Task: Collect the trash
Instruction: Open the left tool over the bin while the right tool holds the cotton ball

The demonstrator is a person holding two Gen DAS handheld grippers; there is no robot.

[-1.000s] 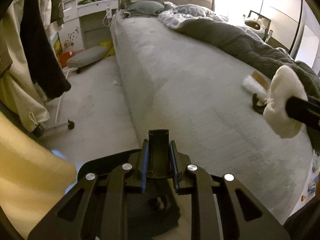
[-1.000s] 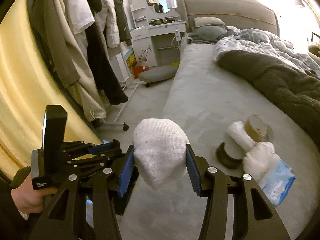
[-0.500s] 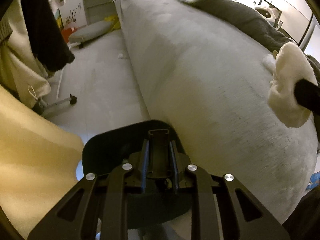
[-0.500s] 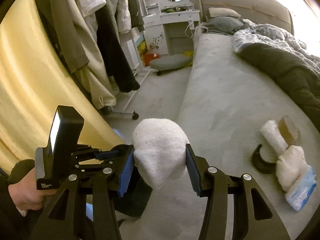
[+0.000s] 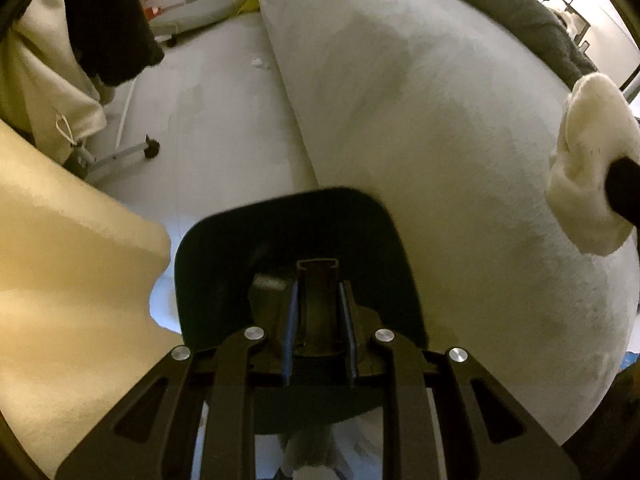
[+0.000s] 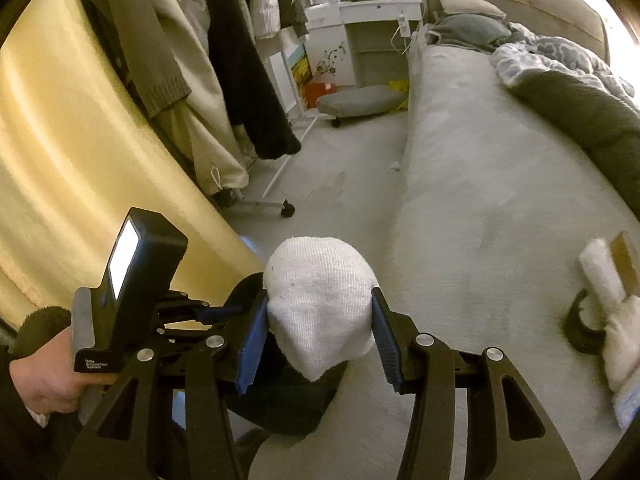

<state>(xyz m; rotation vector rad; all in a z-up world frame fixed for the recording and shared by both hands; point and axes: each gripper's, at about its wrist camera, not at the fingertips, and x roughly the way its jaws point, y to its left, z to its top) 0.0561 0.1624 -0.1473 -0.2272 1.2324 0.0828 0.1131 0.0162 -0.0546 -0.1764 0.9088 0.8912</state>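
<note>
The right claw (image 6: 318, 344) is clamped on a white sock (image 6: 320, 304), pads on both its sides; the sock stands lengthwise, rounded toe up, loose tip hanging below. The left claw (image 5: 319, 312) is pinched on the handle (image 5: 318, 300) of a dark dustpan (image 5: 292, 232), which extends straight ahead, beside the bed (image 5: 440, 120).

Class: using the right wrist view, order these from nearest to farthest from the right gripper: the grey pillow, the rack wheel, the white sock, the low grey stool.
1. White sock, between the fingers of the right gripper.
2. Rack wheel, on the floor, left.
3. Low grey stool, beside the bed.
4. Grey pillow, at the bed's head.
</note>
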